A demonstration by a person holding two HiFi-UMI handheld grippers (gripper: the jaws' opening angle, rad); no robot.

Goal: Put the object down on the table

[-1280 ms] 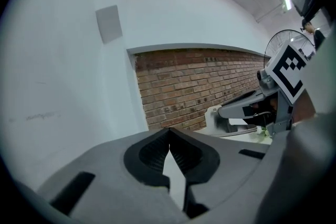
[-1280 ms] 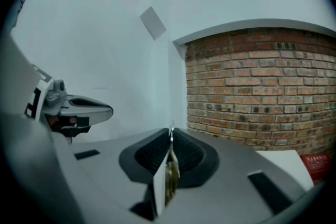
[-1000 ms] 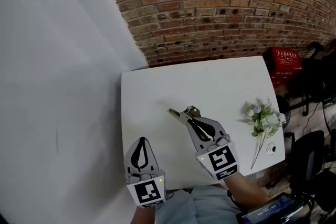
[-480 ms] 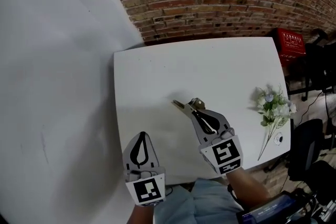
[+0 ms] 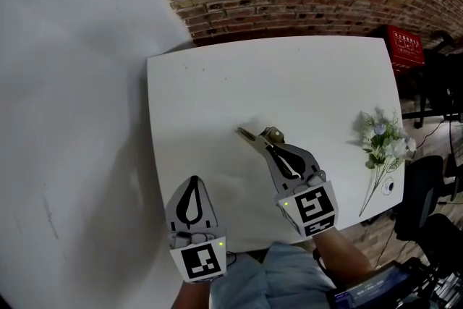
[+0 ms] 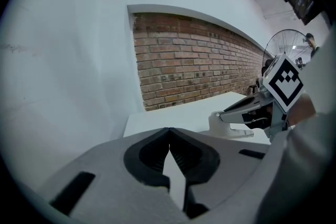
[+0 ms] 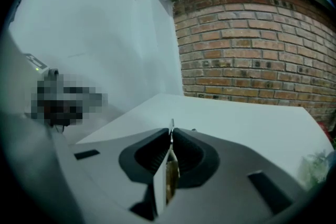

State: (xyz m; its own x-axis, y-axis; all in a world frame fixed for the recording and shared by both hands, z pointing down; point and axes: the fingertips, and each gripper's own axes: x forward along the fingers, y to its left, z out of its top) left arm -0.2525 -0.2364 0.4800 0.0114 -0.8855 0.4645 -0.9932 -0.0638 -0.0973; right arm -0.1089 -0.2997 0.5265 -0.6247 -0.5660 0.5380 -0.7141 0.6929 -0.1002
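My right gripper (image 5: 270, 146) is over the middle of the white table (image 5: 304, 83), shut on a thin brass-coloured metal object (image 5: 249, 137). The object sticks out past the tips toward the far left, low over the tabletop; whether it touches I cannot tell. In the right gripper view the object (image 7: 171, 165) shows edge-on as a narrow strip pinched between the dark pads. My left gripper (image 5: 192, 186) hovers at the table's near edge, shut with nothing in it; its tips (image 6: 168, 130) meet.
A bunch of pale artificial flowers (image 5: 382, 145) lies at the table's right edge, with a small round item (image 5: 389, 187) by its stems. A red crate (image 5: 405, 47) and black chairs stand beyond the right side. A brick wall runs behind, a white wall on the left.
The head view has swung, so the table sits more central and the flowers further right. Both grippers keep their places over the table, the right still holding the object.
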